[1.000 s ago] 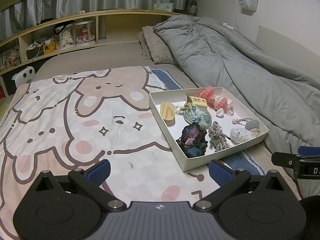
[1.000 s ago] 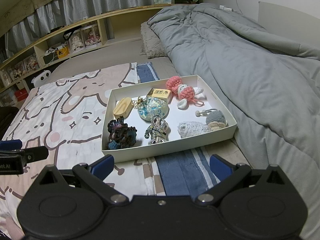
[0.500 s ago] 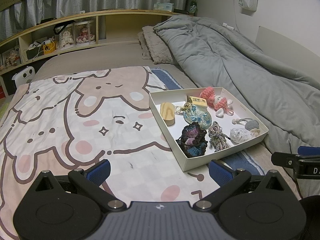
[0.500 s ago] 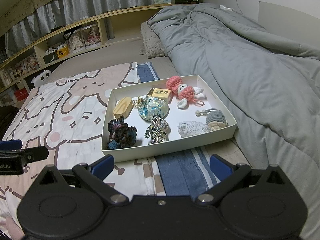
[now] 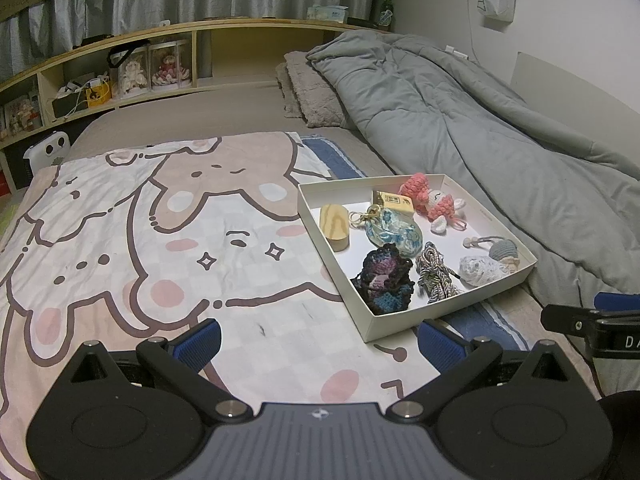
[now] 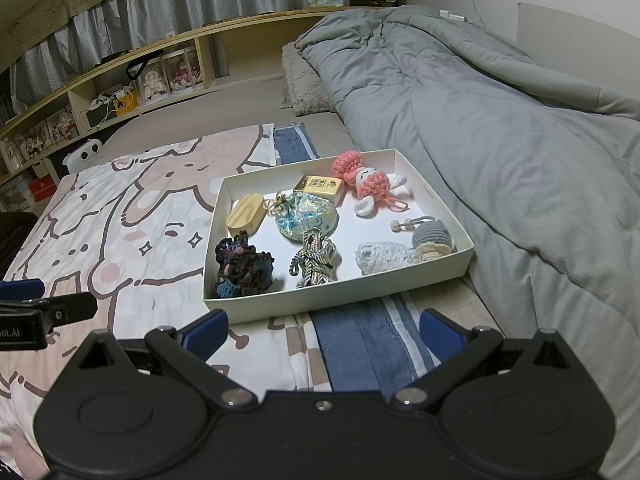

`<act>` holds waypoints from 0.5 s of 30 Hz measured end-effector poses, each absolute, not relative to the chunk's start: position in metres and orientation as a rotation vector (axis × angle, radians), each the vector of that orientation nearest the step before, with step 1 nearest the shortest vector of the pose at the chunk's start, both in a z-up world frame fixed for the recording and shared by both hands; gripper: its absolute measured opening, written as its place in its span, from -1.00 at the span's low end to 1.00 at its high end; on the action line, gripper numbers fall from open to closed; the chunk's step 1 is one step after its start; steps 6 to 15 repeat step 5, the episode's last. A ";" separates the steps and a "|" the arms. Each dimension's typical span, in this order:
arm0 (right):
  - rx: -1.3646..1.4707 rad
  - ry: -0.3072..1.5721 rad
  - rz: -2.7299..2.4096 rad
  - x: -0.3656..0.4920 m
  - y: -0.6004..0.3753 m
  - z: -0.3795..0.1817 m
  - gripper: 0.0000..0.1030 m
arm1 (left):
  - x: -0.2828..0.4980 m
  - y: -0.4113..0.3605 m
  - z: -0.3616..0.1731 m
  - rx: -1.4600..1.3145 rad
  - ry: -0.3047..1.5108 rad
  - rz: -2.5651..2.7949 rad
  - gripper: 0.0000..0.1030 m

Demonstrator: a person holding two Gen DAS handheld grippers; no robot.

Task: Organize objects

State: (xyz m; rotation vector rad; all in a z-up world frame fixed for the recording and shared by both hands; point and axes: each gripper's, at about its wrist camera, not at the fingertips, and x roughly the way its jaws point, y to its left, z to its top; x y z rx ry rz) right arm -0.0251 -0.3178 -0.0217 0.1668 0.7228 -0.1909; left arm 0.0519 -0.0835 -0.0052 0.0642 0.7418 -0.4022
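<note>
A shallow white box (image 5: 404, 322) (image 6: 320, 300) lies on the bed. In it are a wooden oval block (image 6: 245, 213), a dark crochet piece (image 6: 242, 266), a blue patterned pouch (image 6: 306, 216), a braided cord (image 6: 316, 258), a yellow tile (image 6: 319, 186), a pink crochet doll (image 6: 366, 184), a white crochet piece (image 6: 380, 258) and a grey crochet charm (image 6: 432, 236). My left gripper (image 5: 318, 346) is open and empty, near the box's front left corner. My right gripper (image 6: 322, 330) is open and empty, just in front of the box.
A cartoon-print blanket (image 5: 140, 240) covers the bed's left part. A rumpled grey duvet (image 6: 500, 120) lies right of the box, a pillow (image 5: 312, 92) behind it. A wooden headboard shelf (image 5: 120, 68) with figurines runs along the back.
</note>
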 end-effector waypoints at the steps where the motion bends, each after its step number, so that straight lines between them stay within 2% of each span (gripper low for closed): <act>1: 0.167 0.723 -0.191 -0.025 -0.317 -0.022 1.00 | 0.052 -0.084 -0.005 0.065 0.742 -0.402 1.00; 15: 0.166 0.723 -0.191 -0.025 -0.317 -0.022 1.00 | 0.052 -0.084 -0.005 0.066 0.742 -0.403 1.00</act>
